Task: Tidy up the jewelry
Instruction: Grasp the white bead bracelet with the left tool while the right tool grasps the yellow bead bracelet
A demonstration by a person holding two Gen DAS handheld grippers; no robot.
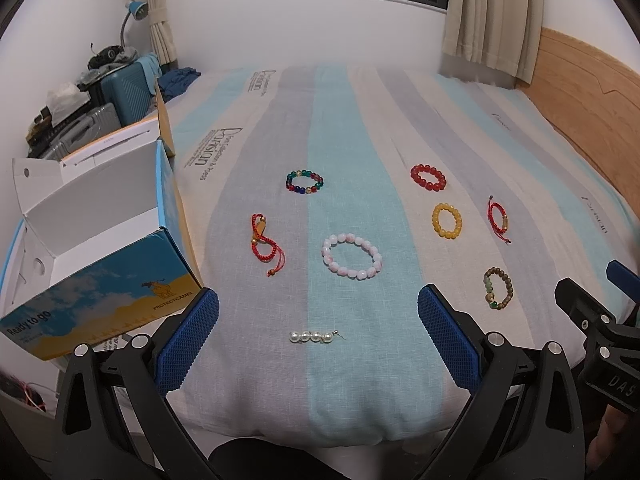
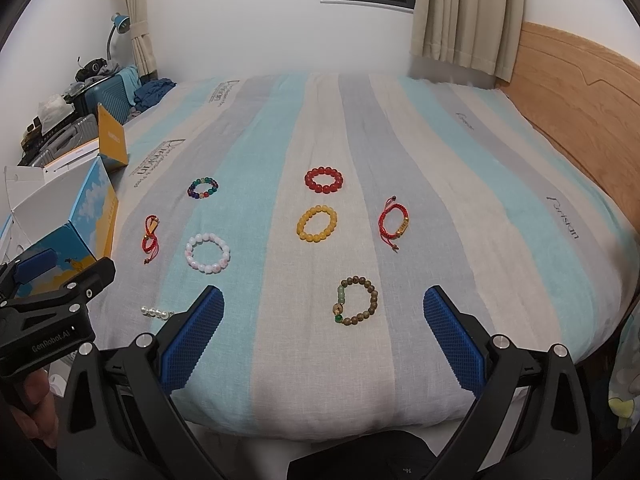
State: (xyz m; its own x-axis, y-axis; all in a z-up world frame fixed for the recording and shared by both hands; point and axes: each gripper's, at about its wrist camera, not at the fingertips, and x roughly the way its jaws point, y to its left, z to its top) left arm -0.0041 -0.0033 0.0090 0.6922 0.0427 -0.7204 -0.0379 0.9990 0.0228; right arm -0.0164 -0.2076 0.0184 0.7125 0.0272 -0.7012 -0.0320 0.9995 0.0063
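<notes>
Several bracelets lie on the striped bedspread (image 1: 340, 120). A pearl piece (image 1: 314, 337) lies between the tips of my open left gripper (image 1: 318, 308). Beyond it are a pink bead bracelet (image 1: 352, 256), a red cord bracelet (image 1: 264, 242) and a multicolour bead bracelet (image 1: 305, 182). My open right gripper (image 2: 323, 307) is empty, with a brown bead bracelet (image 2: 356, 300) just ahead of it. Farther are a yellow bracelet (image 2: 316, 224), a red bead bracelet (image 2: 324, 180) and a red cord bracelet with a gold charm (image 2: 394, 222).
An open blue-and-yellow cardboard box (image 1: 96, 256) stands at the bed's left edge. Suitcases (image 1: 120, 88) and clutter stand behind it. A wooden headboard (image 1: 580, 92) runs along the right. Curtains and a window are at the back wall.
</notes>
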